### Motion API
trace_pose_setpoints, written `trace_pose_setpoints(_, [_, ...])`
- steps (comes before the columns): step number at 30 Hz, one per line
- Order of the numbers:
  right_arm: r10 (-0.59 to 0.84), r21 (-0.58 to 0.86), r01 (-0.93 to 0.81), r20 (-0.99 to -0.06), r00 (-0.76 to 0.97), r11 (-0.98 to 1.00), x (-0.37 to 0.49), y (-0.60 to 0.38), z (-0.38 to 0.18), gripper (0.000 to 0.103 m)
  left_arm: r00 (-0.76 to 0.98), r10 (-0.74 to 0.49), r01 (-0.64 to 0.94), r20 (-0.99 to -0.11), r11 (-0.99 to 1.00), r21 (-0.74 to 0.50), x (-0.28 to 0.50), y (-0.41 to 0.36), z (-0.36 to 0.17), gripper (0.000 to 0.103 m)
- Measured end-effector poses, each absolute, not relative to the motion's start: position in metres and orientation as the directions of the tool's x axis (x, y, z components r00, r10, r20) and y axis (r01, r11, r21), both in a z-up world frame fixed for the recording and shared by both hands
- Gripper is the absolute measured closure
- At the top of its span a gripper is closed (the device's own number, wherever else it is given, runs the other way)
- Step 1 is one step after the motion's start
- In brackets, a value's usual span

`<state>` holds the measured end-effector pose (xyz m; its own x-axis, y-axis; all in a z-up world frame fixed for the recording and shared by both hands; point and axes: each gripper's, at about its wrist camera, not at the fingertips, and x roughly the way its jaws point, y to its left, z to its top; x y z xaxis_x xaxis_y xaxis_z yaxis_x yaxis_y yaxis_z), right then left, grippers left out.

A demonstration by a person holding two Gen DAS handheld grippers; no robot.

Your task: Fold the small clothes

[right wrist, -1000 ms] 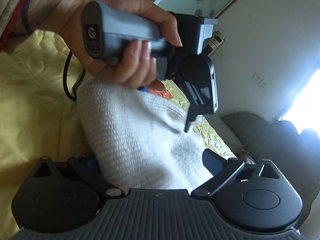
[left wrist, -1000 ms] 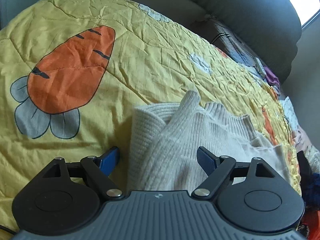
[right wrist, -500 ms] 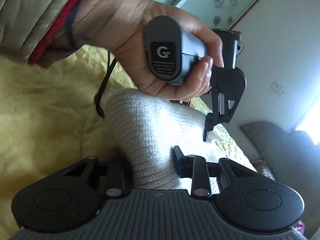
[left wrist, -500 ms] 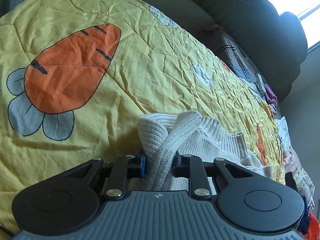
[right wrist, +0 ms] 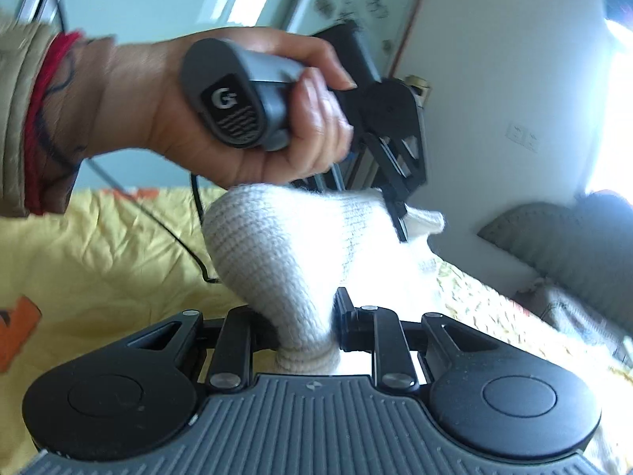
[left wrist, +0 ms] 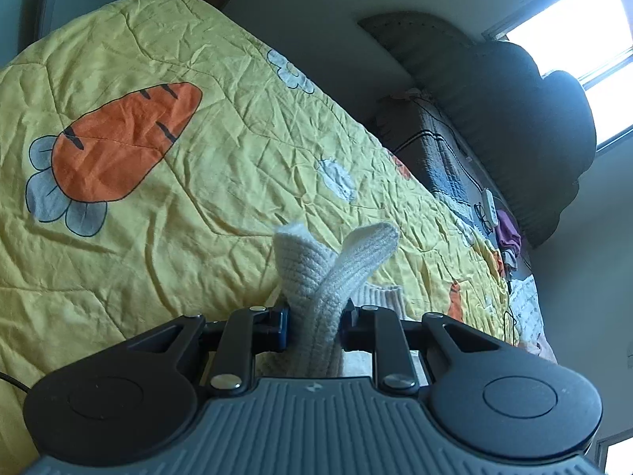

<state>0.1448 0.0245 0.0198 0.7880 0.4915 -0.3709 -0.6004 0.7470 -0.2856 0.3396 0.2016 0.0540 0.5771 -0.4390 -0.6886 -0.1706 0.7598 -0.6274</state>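
Note:
A cream knitted garment point(left wrist: 316, 281) is pinched between both grippers and hangs above the yellow quilt point(left wrist: 166, 213). My left gripper point(left wrist: 314, 322) is shut on a bunched edge of it, two folds sticking up past the jaws. My right gripper point(right wrist: 306, 322) has its jaws closing on another bunched part of the knitted garment point(right wrist: 277, 245), the pads pressing it. In the right wrist view a person's hand point(right wrist: 221, 118) holds the left gripper point(right wrist: 399, 213) on the garment's far edge, and the cloth stretches between the two.
The quilt has a carrot print point(left wrist: 118, 142) and covers a bed. A dark headboard cushion point(left wrist: 526, 118) and a pile of clothes point(left wrist: 502, 237) lie at the far end under a bright window. A black cable point(right wrist: 198, 233) trails over the quilt.
Both grippers went from open around the garment to shut on it, then lifted it off the quilt. The garment now hangs bunched between them.

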Motion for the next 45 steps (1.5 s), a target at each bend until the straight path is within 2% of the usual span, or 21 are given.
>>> trace_pose_setpoints(10, [0.574, 0.105, -0.575, -0.329, 0.750, 0.811, 0.150, -0.081, 0.039, 0.079, 0.598, -0.427, -0.160, -0.678, 0.765, -0.623, 0.324, 0.135, 0.088, 0.082])
trace_pose_setpoints(14, [0.578, 0.187, -0.548, -0.322, 0.750, 0.815, 0.141, -0.113, 0.037, 0.081, 0.592, -0.424, -0.154, -0.686, 0.775, -0.612, 0.322, 0.103, 0.091, 0.082])
trace_pose_setpoints(31, [0.532, 0.315, -0.447, -0.274, 0.802, 0.837, 0.134, -0.210, 0.024, 0.084, 0.552, -0.401, -0.067, -0.731, 0.853, -0.518, 0.326, -0.032, 0.090, 0.082])
trace_pose_setpoints(45, [0.486, 0.389, -0.367, -0.272, 0.831, 0.845, 0.128, -0.266, 0.008, 0.084, 0.525, -0.367, 0.014, -0.768, 0.906, -0.423, 0.326, -0.123, 0.067, 0.082])
